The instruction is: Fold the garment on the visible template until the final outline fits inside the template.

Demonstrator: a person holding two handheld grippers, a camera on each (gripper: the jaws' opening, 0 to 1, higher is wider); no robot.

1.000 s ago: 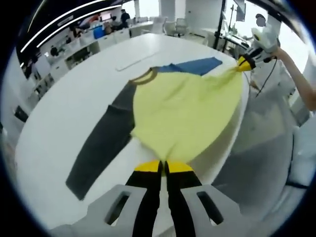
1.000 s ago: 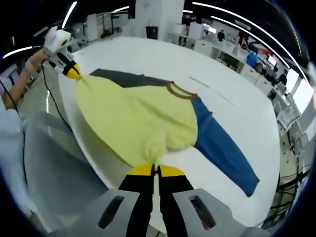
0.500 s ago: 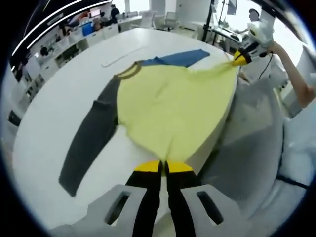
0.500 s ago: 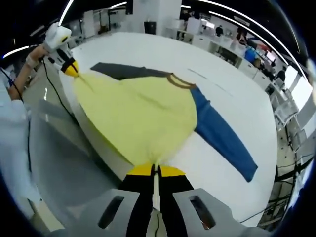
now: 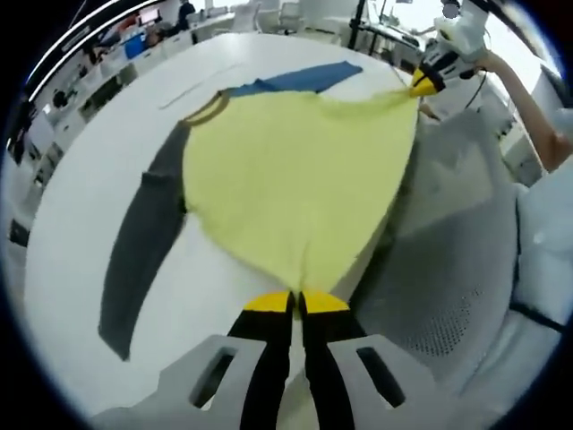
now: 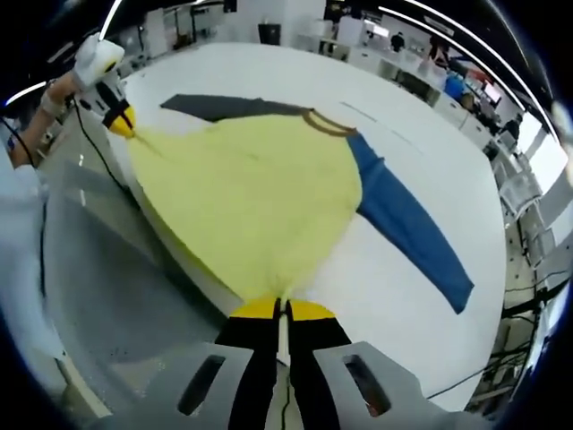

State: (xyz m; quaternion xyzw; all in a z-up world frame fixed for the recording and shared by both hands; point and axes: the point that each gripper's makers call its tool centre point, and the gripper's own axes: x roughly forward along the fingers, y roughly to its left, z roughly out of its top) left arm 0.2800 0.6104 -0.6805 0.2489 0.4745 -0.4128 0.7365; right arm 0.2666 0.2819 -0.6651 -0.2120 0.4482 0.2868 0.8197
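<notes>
Yellow shirt (image 5: pixel 295 184) stretched taut, both grippers clamped

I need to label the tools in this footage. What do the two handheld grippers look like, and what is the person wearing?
Each gripper, left gripper and right gripper, has two black jaws with yellow tips rising from a pale grey body with slotted cut-outs. Seen from the other's view, each has a white housing, and a thin black cable hangs from the left one. The person wears a white sleeve.

The yellow shirt body (image 5: pixel 295 170) now stretched flatter — hem pulled past table edge (image 6: pixel 170 246).
</notes>
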